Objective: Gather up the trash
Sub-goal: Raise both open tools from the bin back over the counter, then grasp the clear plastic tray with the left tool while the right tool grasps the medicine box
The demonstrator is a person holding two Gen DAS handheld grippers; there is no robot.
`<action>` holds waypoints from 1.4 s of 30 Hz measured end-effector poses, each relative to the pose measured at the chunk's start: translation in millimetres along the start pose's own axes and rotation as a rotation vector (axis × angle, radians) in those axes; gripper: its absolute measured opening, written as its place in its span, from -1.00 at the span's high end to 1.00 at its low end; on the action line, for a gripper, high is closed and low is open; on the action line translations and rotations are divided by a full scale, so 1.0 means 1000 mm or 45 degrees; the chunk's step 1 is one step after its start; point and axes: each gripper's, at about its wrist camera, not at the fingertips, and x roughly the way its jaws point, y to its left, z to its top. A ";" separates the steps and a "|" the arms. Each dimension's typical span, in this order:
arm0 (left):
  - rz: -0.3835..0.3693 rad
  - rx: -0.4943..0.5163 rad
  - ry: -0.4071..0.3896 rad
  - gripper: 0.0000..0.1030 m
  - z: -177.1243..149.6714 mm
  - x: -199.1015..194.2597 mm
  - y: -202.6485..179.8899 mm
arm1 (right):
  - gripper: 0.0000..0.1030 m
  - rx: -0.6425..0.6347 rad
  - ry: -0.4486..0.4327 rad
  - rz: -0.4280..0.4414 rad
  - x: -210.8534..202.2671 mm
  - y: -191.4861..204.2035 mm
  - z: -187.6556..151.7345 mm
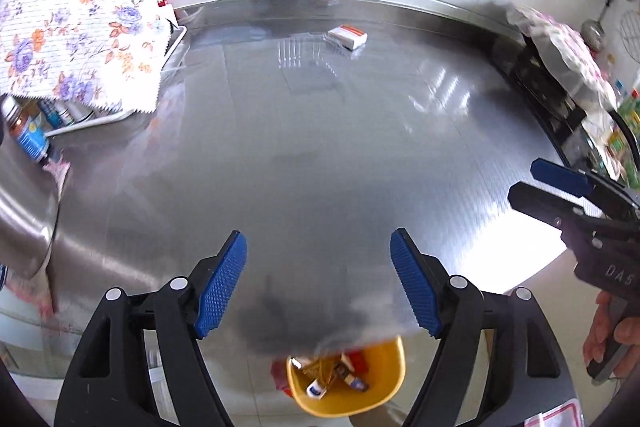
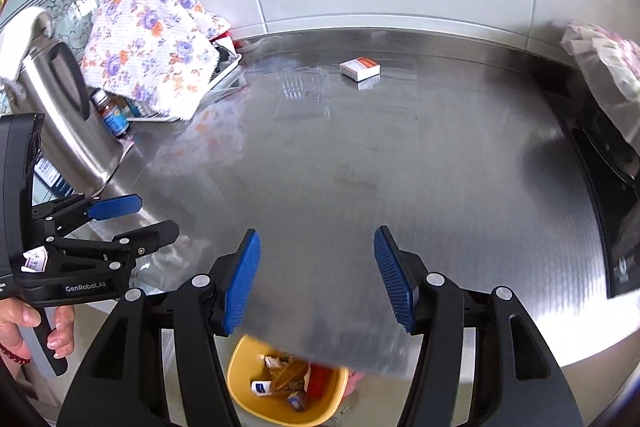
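A small white and orange box (image 1: 348,35) lies near the back of the steel counter (image 1: 304,155); it also shows in the right wrist view (image 2: 360,68). A yellow bin (image 1: 348,383) holding several pieces of trash stands on the floor below the counter's front edge, also seen in the right wrist view (image 2: 286,385). My left gripper (image 1: 318,283) is open and empty above the front edge. My right gripper (image 2: 318,279) is open and empty beside it, and shows at the right of the left wrist view (image 1: 524,183).
A floral cloth (image 1: 76,15) covers a white tray of bottles at the back left. A steel kettle (image 2: 64,115) stands at the left. A black stove (image 2: 608,187) with a floral cover (image 2: 604,63) lies along the right.
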 end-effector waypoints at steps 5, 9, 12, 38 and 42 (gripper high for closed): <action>0.012 -0.055 -0.018 -0.48 0.046 0.029 -0.007 | -0.18 -0.030 0.008 0.005 0.036 -0.027 0.043; 0.006 -0.065 -0.040 -0.50 0.078 0.048 -0.016 | -0.19 -0.043 0.009 -0.014 0.067 -0.050 0.076; -0.004 -0.070 -0.044 -0.50 0.094 0.064 -0.027 | -0.19 -0.045 0.017 0.004 0.090 -0.064 0.099; 0.139 -0.198 -0.073 -0.30 0.144 0.162 -0.047 | -0.35 -0.443 0.178 0.216 0.235 -0.074 0.196; 0.156 -0.198 -0.083 -0.29 0.147 0.166 -0.044 | -0.36 -0.453 0.164 0.217 0.246 -0.068 0.196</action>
